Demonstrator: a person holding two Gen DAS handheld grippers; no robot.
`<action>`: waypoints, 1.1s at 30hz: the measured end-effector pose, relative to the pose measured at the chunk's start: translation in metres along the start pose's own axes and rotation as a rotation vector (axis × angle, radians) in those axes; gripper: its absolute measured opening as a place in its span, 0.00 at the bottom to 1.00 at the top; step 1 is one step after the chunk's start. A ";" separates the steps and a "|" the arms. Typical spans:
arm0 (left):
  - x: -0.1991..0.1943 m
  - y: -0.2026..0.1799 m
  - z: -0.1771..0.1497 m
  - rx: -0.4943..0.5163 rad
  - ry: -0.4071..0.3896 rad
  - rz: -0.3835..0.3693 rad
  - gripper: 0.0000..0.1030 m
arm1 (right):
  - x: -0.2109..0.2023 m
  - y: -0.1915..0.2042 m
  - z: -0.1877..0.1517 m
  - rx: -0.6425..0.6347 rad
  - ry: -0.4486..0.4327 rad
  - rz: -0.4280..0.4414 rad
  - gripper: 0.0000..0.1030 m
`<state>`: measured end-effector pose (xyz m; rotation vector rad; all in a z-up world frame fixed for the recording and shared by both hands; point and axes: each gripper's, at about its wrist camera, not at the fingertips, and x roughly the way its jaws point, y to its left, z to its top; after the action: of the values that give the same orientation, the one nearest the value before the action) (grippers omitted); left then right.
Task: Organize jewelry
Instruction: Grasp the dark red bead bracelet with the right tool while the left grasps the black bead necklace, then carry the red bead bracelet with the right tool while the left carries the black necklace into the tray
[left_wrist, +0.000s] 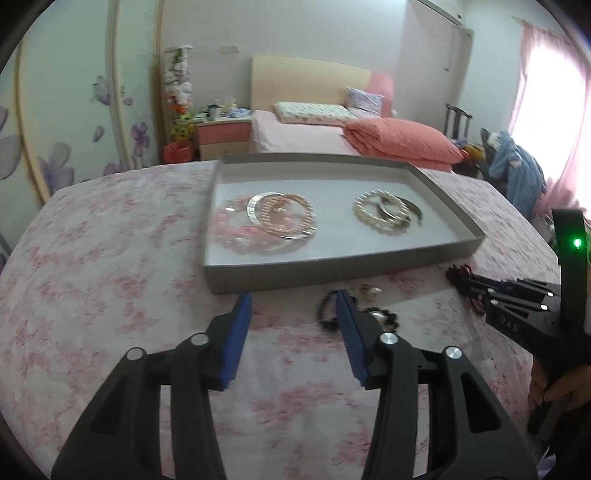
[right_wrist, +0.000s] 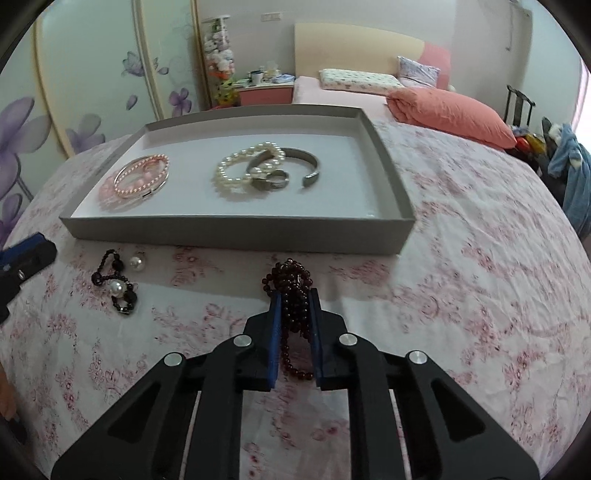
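A grey tray (right_wrist: 236, 232) (left_wrist: 332, 269) sits on the floral cloth. It holds pink and rose-gold bracelets (right_wrist: 142, 177) (left_wrist: 273, 219) on the left, and a pearl bracelet (right_wrist: 245, 166) (left_wrist: 380, 210) with a dark cuff (right_wrist: 306, 162) on the right. My right gripper (right_wrist: 294, 295) (left_wrist: 465, 284) is shut on a dark red bead strand (right_wrist: 291, 295) in front of the tray. My left gripper (left_wrist: 293, 301) is open and empty, next to a black bead bracelet with pearls (right_wrist: 116, 286) (left_wrist: 376, 317) lying on the cloth.
A loose pearl (right_wrist: 136, 263) lies near the black bracelet. Behind the table are a bed with a coral quilt (right_wrist: 450, 110), a nightstand (right_wrist: 266, 92) and a flowered wardrobe (right_wrist: 92, 92).
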<state>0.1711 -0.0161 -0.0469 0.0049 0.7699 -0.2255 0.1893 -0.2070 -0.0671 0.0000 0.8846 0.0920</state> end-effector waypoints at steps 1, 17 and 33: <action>0.004 -0.004 0.001 0.010 0.009 -0.008 0.38 | 0.000 0.000 0.000 -0.001 0.000 -0.001 0.14; 0.035 -0.019 -0.014 0.144 0.139 0.017 0.20 | 0.000 0.001 0.001 -0.010 0.001 0.013 0.14; 0.032 -0.022 -0.017 0.166 0.133 0.046 0.13 | 0.000 0.000 0.001 -0.004 0.001 0.020 0.14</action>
<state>0.1772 -0.0428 -0.0793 0.1958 0.8810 -0.2461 0.1898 -0.2067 -0.0664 0.0046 0.8856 0.1122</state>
